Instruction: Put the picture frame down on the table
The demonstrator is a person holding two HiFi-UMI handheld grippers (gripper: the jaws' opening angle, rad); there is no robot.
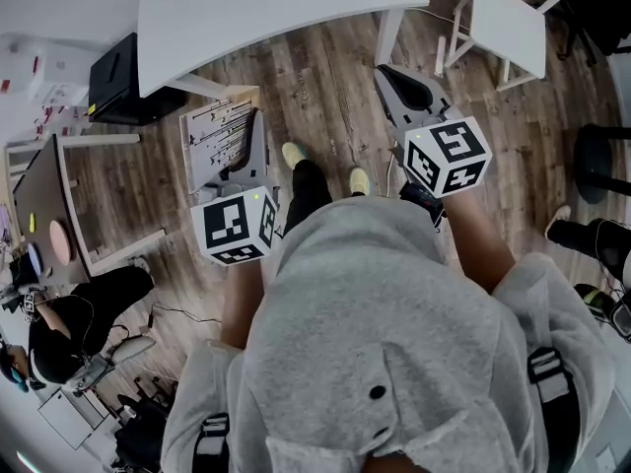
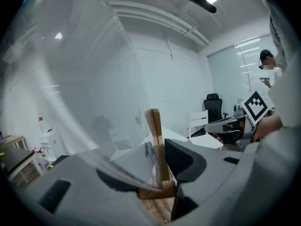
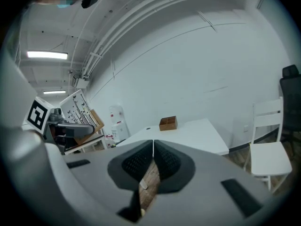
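Note:
The picture frame (image 1: 219,138) is a wood-edged pane with a white print of small dark figures. It is held upright above the wooden floor, below the white table (image 1: 276,3). My left gripper (image 1: 254,131) is shut on its right edge. In the left gripper view the frame's wooden edge (image 2: 156,140) stands between the jaws of the left gripper (image 2: 160,166), and its glass spreads to the left. My right gripper (image 1: 396,77) is shut and holds nothing, seen also in its own view (image 3: 153,161). That view shows the frame (image 3: 81,113) at the left and the table (image 3: 188,132) ahead.
A small wooden box (image 3: 168,123) sits on the white table. A white chair (image 1: 503,23) stands to the table's right, shown too as chair (image 3: 269,147). A black case (image 1: 123,82) and a second desk (image 1: 44,180) lie left. Another person (image 1: 69,318) sits at lower left.

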